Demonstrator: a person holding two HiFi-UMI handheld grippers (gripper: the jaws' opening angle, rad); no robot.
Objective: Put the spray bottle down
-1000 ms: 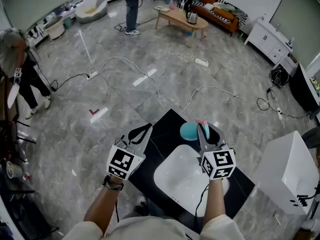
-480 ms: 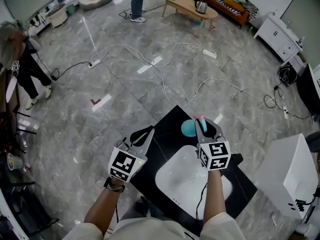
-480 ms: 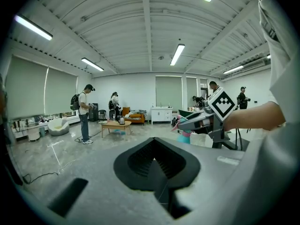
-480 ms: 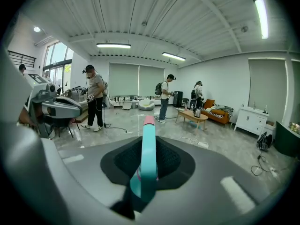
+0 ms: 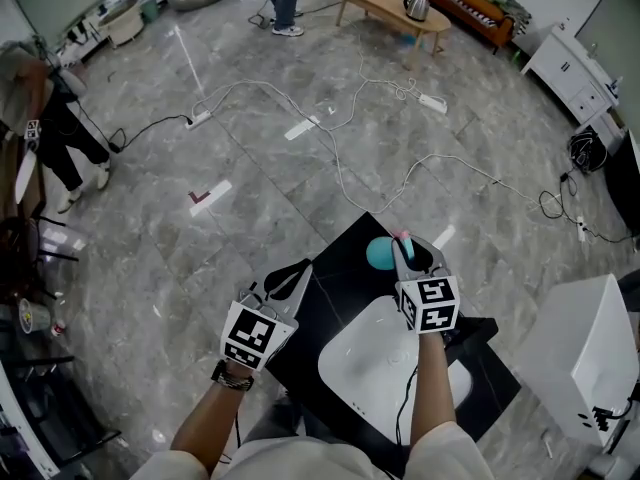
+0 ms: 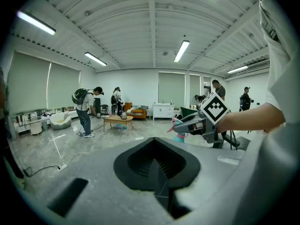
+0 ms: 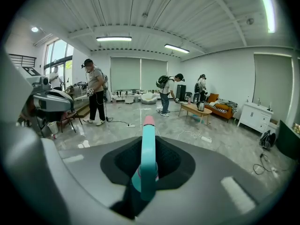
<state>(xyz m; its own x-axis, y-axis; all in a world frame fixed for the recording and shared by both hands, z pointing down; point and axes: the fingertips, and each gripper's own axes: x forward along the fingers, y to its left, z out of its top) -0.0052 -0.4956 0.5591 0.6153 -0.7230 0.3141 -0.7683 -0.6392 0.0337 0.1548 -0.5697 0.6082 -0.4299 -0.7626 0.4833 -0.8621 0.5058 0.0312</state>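
On the far left a person (image 5: 45, 118) stands at the edge of the grey marble floor (image 5: 150, 228), with white cables (image 5: 335, 163) trailing across it towards the far side of the room. Nearer to us comes the left gripper (image 5: 300, 268), hanging just off the left corner of the black table (image 5: 335, 288). Its own view gives us two dark pads pressed together with nothing between them, so it's closed and empty.

Moving right, a white oval basin (image 5: 355, 358) takes up the near half of the table top.

And here is the one we care about: the spray bottle (image 5: 378, 255), teal with a pink nozzle (image 5: 403, 236), sitting at the far edge of the black table, just beyond the basin. The right gripper (image 5: 404, 251) has it, jaws clamped on the slim teal head, and the pink tip pokes out past the pads in that gripper's view. We cannot tell whether the bottle's base touches the table.

Right again, well apart from the table, stands a white box (image 5: 575, 353). Far across the room we see a low wooden table (image 5: 385, 8).
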